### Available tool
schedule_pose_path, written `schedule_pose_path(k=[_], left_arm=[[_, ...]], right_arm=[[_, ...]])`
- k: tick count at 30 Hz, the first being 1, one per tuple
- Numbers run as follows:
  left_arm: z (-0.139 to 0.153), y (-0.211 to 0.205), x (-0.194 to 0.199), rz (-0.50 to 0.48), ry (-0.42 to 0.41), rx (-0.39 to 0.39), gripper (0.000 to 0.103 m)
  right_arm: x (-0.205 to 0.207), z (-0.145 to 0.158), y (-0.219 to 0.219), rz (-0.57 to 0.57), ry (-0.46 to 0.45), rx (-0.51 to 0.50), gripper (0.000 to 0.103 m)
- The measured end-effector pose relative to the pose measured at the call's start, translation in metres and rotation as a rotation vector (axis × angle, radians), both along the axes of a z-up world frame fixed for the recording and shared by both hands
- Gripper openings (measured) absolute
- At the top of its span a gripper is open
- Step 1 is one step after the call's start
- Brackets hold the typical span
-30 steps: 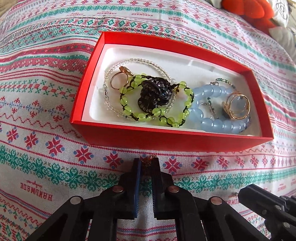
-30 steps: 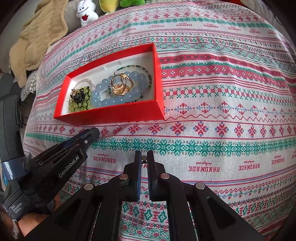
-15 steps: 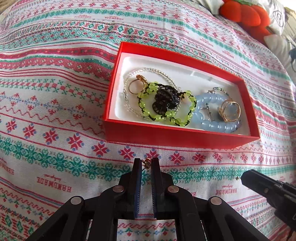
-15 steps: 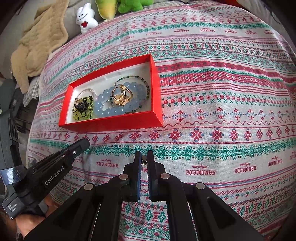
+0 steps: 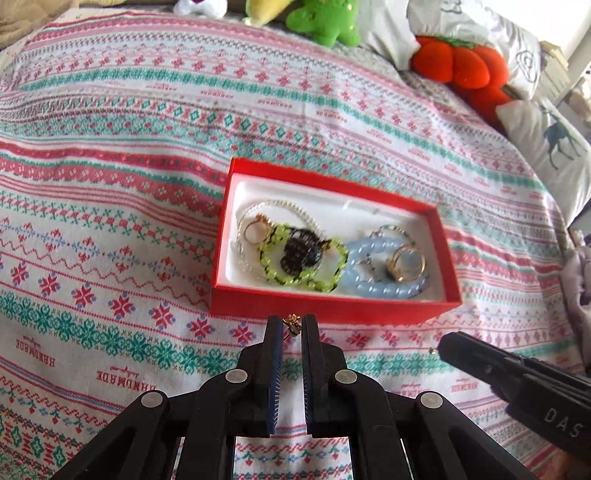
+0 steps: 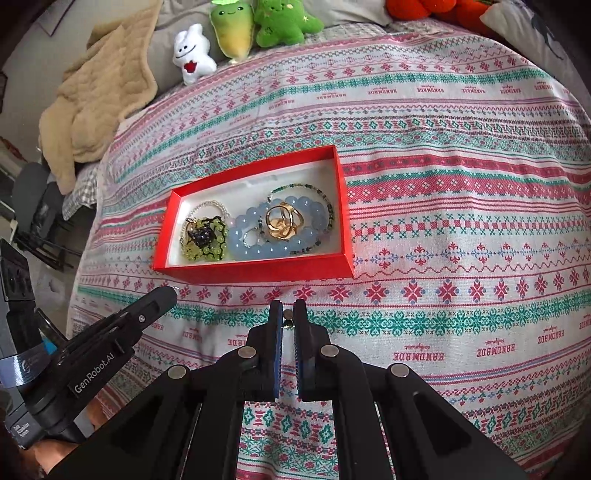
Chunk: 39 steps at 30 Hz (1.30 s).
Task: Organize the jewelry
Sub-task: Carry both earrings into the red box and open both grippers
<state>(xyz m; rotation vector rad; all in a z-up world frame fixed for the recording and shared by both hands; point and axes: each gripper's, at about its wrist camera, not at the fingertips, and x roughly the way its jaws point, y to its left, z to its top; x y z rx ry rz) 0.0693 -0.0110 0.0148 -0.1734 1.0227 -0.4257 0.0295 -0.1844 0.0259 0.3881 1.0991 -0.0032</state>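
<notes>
A red box (image 5: 332, 308) with a white lining lies on the patterned bedspread; it also shows in the right wrist view (image 6: 258, 269). It holds a green bead bracelet (image 5: 304, 258), a blue bead bracelet (image 5: 373, 286), gold rings (image 5: 404, 264) and a clear bead chain (image 5: 280, 205). My left gripper (image 5: 292, 325) is shut on a small gold earring (image 5: 292, 323), in front of the box's near wall. My right gripper (image 6: 288, 314) is shut on a small dark metal piece (image 6: 288, 319), in front of the box and to its right.
Plush toys stand at the bed's far edge: a white one (image 6: 192, 53), green ones (image 6: 284, 20) and an orange one (image 5: 461, 68). A beige blanket (image 6: 96, 96) lies at the far left. Pillows (image 5: 546, 136) lie at the right.
Both grippers have pulled back and risen from the box, so the box looks smaller and farther. Each stays shut on its small piece.
</notes>
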Motion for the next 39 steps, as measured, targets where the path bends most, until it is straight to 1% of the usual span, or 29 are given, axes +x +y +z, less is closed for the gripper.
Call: schedule_pose_path(k=[5, 12, 17, 23, 28, 30, 32, 33, 34, 35, 36, 37, 38, 39], left_arm=[[0.004, -0.009, 0.006, 0.000, -0.026, -0.030, 0.004], [0.001, -0.019, 0.015, -0.012, -0.047, -0.043, 0.004], [-0.001, -0.028, 0.019, -0.025, -0.065, -0.026, 0.004], [-0.008, -0.029, 0.026, -0.020, -0.058, 0.000, 0.005], [-0.009, -0.027, 0.030, -0.010, -0.056, 0.000, 0.005], [-0.009, -0.026, 0.031, -0.010, -0.053, 0.002, 0.009], [-0.008, -0.024, 0.030, -0.005, -0.052, 0.006, 0.021], [-0.007, -0.024, 0.029, -0.003, -0.053, 0.006, 0.024], [-0.005, -0.023, 0.027, -0.001, -0.054, 0.006, 0.029], [-0.003, -0.022, 0.026, -0.001, -0.056, 0.006, 0.034], [-0.001, -0.022, 0.024, -0.003, -0.060, 0.007, 0.037], [0.001, -0.022, 0.022, -0.005, -0.066, 0.010, 0.041], [0.002, -0.022, 0.020, -0.007, -0.070, 0.015, 0.042], [0.003, -0.022, 0.018, -0.010, -0.072, 0.022, 0.043]], right_arm=[[0.006, 0.006, 0.003, 0.001, -0.046, 0.010, 0.006], [0.021, 0.005, -0.002, -0.008, -0.090, 0.040, 0.006], [0.033, 0.001, -0.003, -0.010, -0.099, 0.074, 0.006], [0.045, -0.006, 0.002, -0.005, -0.088, 0.088, 0.006], [0.049, -0.011, -0.001, -0.018, -0.077, 0.099, 0.006], [0.049, -0.011, -0.004, -0.030, -0.084, 0.112, 0.007], [0.049, -0.009, -0.006, -0.035, -0.095, 0.125, 0.007], [0.048, -0.007, -0.007, -0.035, -0.100, 0.127, 0.007], [0.047, -0.005, -0.008, -0.038, -0.106, 0.126, 0.008], [0.046, -0.003, -0.008, -0.041, -0.111, 0.123, 0.010], [0.045, -0.001, -0.009, -0.042, -0.114, 0.122, 0.012], [0.044, 0.000, -0.010, -0.044, -0.118, 0.123, 0.018], [0.043, 0.002, -0.010, -0.046, -0.120, 0.124, 0.024], [0.041, 0.003, -0.011, -0.048, -0.123, 0.124, 0.027]])
